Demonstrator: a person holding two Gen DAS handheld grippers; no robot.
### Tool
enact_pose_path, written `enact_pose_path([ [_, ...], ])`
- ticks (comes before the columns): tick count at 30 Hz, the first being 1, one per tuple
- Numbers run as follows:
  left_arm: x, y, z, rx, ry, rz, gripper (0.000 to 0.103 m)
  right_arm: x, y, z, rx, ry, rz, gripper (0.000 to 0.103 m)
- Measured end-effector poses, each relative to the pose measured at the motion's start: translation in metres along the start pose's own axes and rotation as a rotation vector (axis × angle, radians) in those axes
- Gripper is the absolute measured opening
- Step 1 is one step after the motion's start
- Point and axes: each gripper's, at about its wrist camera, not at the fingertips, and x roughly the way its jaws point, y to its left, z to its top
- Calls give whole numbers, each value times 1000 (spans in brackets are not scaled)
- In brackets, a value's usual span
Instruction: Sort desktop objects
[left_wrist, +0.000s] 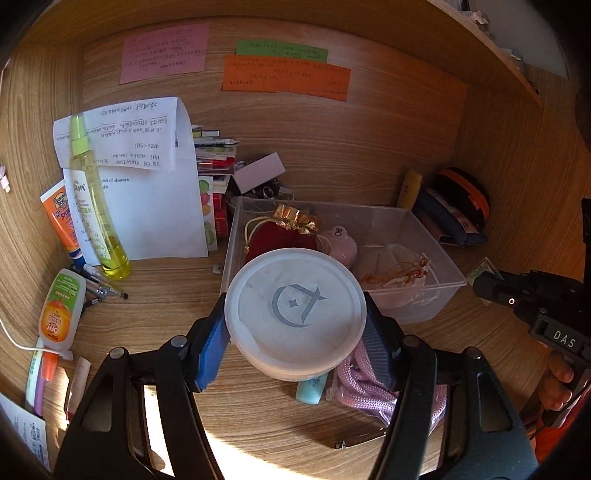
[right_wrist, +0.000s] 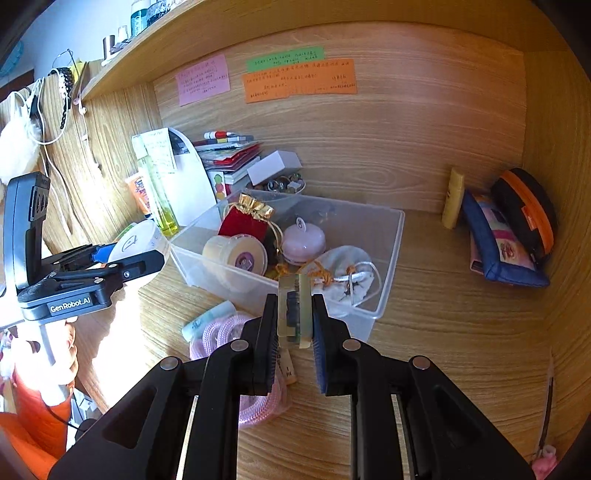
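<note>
My left gripper (left_wrist: 295, 325) is shut on a round white jar (left_wrist: 295, 314) with a grey moon-and-star mark on its lid, held above the desk in front of the clear plastic bin (left_wrist: 452, 286). The jar also shows in the right wrist view (right_wrist: 138, 240), left of the bin (right_wrist: 388, 258). My right gripper (right_wrist: 294, 317) is shut on a small clear flat packet (right_wrist: 293, 308) with dark contents, held over the bin's near rim. The bin holds a red pouch (right_wrist: 243, 221), a cream jar (right_wrist: 236, 254), a pink round case (right_wrist: 303, 242) and a white drawstring bag (right_wrist: 347, 269).
A pink cord bundle (left_wrist: 365, 391) and a mint tube (left_wrist: 312, 389) lie on the desk before the bin. A yellow spray bottle (left_wrist: 96, 206), sunscreen (left_wrist: 61, 218), papers and pens stand at left. A yellow tube (right_wrist: 453, 197), blue pouch (right_wrist: 498, 247) and orange-black case (right_wrist: 528, 210) sit at right.
</note>
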Motion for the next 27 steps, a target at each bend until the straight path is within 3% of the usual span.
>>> enact_pose_path([
  [18, 60, -37, 52, 85, 59, -97, 65, 53, -27, 38, -3, 46, -16, 15],
  [27, 102, -47, 53, 98, 134, -101, 65, 88, -34, 39, 26, 76, -10, 15],
])
